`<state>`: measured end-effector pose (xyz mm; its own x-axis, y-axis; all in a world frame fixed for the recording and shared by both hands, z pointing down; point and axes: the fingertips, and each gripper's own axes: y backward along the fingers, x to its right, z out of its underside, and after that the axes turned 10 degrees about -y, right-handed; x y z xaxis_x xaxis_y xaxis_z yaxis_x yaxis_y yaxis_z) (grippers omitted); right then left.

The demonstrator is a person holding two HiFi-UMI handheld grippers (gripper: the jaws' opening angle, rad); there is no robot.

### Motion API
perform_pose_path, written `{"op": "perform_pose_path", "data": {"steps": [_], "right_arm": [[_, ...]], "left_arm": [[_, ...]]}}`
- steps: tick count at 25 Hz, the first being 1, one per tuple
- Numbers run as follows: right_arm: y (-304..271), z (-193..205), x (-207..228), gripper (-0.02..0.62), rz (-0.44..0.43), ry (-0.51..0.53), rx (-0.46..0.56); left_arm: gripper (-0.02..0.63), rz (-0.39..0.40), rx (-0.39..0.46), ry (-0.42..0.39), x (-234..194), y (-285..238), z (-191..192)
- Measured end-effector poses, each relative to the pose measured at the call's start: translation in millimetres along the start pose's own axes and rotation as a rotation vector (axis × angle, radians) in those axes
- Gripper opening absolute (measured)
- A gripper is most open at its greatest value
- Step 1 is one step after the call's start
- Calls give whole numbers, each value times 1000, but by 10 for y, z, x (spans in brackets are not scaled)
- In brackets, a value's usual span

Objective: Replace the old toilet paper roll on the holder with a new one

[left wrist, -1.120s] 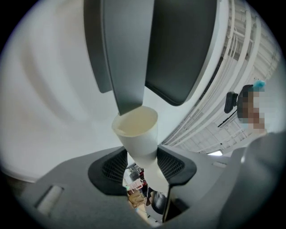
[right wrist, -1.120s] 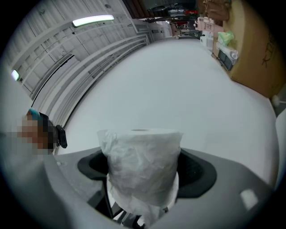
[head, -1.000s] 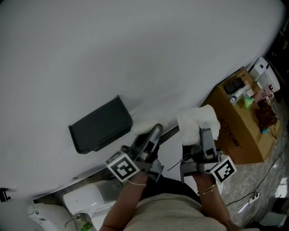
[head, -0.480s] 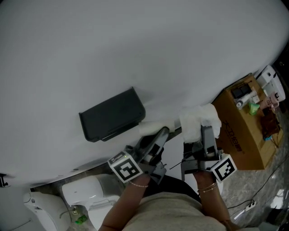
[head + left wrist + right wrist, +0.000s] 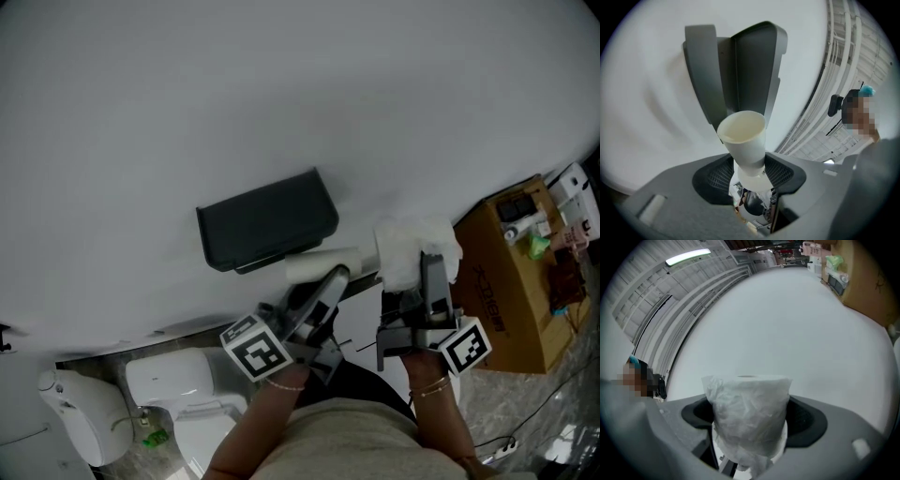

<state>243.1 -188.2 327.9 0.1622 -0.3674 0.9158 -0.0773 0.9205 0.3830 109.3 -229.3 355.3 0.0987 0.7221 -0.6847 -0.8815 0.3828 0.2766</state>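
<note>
Head view shows both grippers held up before the white wall [image 5: 281, 84]. The left gripper [image 5: 323, 286] pinches an empty tube [image 5: 323, 265] just below the dark holder [image 5: 267, 220]. The right gripper [image 5: 427, 281] is clamped on a wrapped roll [image 5: 417, 248], near a box [image 5: 511, 272]. Left gripper view alone shows the tube's hollow end facing the holder. Right gripper view alone shows the roll's crinkled plastic wrap.

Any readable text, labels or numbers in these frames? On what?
No text reads clearly.
Cardboard box: dark print on its side, too blurred to read.
Items on the box: labels too small.
Left gripper and right gripper cubes: square marker patterns, no words.
</note>
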Motion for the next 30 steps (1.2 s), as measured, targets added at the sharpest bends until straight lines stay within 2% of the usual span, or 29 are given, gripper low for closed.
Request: {"op": "perform_pose_path", "data": {"steps": [11, 18, 30], "right_arm": [[-162, 445, 46, 434, -9, -32, -77], [-233, 496, 185, 434, 11, -66, -107], [-397, 561, 298, 434, 17, -103, -149]], "left_arm": [[210, -31, 89, -18, -53, 440, -301], [210, -38, 126, -17, -61, 510, -347], [210, -93, 151, -49, -124, 575, -397]]}}
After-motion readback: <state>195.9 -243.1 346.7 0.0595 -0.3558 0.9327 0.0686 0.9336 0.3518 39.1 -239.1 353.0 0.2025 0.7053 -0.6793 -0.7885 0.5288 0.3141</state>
